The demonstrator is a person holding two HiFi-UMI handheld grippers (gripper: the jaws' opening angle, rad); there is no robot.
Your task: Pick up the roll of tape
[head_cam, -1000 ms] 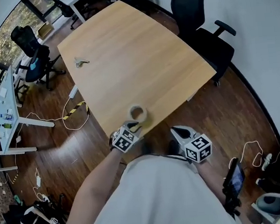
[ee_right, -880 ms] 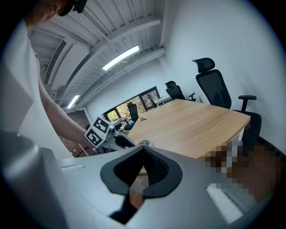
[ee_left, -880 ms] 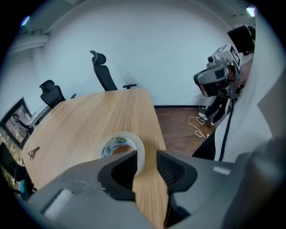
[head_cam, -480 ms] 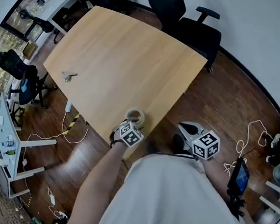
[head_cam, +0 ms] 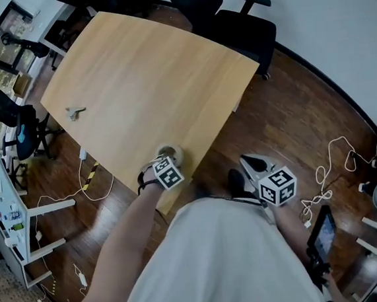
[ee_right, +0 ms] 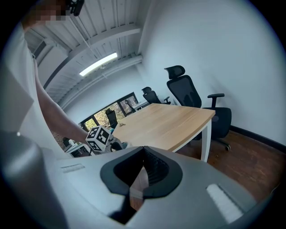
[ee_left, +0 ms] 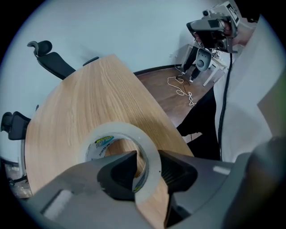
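The dark wooden floor (head_cam: pixel 291 117) fills the right side and lower left of the head view, with a pale cable (head_cam: pixel 338 152) looped at the right. The light wooden desk (head_cam: pixel 141 72) runs from the upper left towards the frame's middle, its near corner just above the person's pale shirt (head_cam: pixel 213 264). A black office chair (head_cam: pixel 229 23) stands at the desk's far edge, top centre.

The left tool (ee_left: pixel 149 163) points straight down over the desk's near corner, its marker cube (head_cam: pixel 169 175) uppermost in the head view. Its jaws are closing around one side of the roll of tape (ee_left: pixel 117 128), which lies flat on the desk by that corner. One jaw stands inside the roll's hollow core and the other outside, with the tape's wall between them (whether the pads already press on it is not clear).

The right tool (head_cam: pixel 249 164) is held off the desk's edge, lower right of centre, over the floor. Its jaws meet at the tips, with nothing between them.

A small greyish object (head_cam: pixel 74 113) (too small to identify) lies near the desk's left edge, well apart from the roll.
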